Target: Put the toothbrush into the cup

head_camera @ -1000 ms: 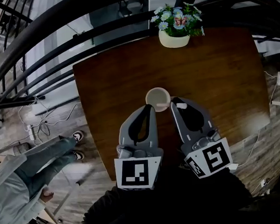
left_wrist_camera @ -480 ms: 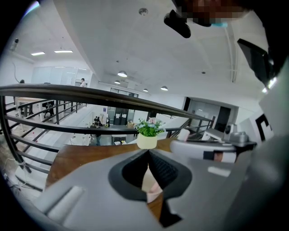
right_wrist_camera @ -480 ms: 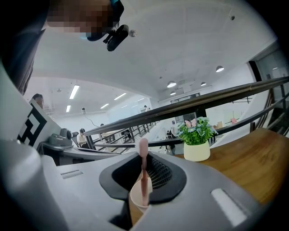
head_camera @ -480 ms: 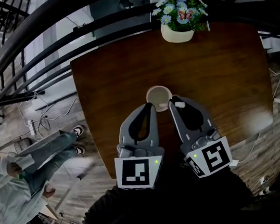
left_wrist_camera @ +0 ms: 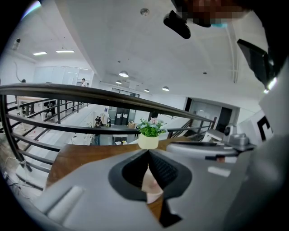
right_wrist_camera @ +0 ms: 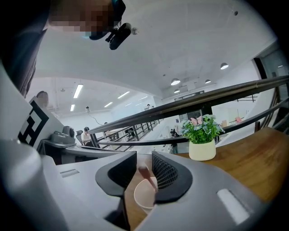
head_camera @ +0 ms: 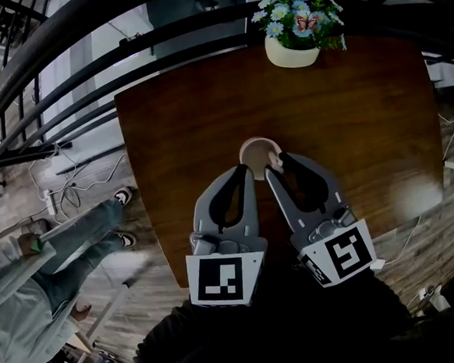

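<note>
Head view: a pale round cup (head_camera: 256, 149) stands near the middle of the dark wooden table (head_camera: 347, 112), its near rim hidden by the gripper tips. In the right gripper view, the right gripper (right_wrist_camera: 144, 159) is opening. Its jaws are apart around a pinkish toothbrush (right_wrist_camera: 145, 175) leaning in the cup, lower end hidden. The left gripper (left_wrist_camera: 148, 153) is pressed together, holding nothing.

We find the toothbrush (right_wrist_camera: 146, 177) in the cup (head_camera: 254, 151), mid-table (head_camera: 184, 133); the flowerpot (head_camera: 294, 54) sits behind at the far edge.
</note>
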`<state>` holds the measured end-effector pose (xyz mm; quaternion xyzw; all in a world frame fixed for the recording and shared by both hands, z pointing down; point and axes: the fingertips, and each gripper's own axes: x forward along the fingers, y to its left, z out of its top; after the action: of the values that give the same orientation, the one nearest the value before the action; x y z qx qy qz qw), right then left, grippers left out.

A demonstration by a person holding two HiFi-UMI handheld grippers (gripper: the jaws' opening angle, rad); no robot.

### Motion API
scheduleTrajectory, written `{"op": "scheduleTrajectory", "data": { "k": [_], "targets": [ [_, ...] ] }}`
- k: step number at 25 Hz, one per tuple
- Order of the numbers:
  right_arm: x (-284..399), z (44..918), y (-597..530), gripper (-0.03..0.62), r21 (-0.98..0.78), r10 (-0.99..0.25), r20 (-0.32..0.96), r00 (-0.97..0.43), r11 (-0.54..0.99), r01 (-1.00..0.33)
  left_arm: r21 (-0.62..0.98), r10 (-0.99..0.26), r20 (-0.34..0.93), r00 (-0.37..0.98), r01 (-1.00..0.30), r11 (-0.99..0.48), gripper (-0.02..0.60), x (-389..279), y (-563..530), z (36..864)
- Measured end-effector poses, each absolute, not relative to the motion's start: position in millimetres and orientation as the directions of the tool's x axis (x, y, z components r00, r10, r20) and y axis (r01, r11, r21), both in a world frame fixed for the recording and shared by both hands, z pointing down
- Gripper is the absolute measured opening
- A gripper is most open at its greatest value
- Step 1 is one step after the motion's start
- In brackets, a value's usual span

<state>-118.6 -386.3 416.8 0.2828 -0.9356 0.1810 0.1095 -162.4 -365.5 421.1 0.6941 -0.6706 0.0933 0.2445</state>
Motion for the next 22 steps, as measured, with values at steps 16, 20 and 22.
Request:
{"op": "scheduleTrajectory", "data": {
  "k": [16, 20, 22],
  "targets": [
    [-107, 371, -365, 0.09, -0.224, -0.553, 0.216, -0.805, 0.775, -0.592, 0.187, -0.93, 0.362, 0.07, -0.982, -0.001, 0.009, -162, -340, 377],
    [-98, 348, -343, 0.062, -0.194, -0.576, 0.175, -0.798, 0.775, -0.602, 0.172, -0.946, 0.316, 0.074, -0.985, -0.02, 0.009, -159, -320, 354],
    [-93, 336, -334, 0.048, -0.174, -0.595, 0.137, -0.792, 0.773, -0.61, 0.155, -0.957, 0.277, 0.083, -0.987, -0.041, 0.009, -156, -314, 341]
  ]
}}
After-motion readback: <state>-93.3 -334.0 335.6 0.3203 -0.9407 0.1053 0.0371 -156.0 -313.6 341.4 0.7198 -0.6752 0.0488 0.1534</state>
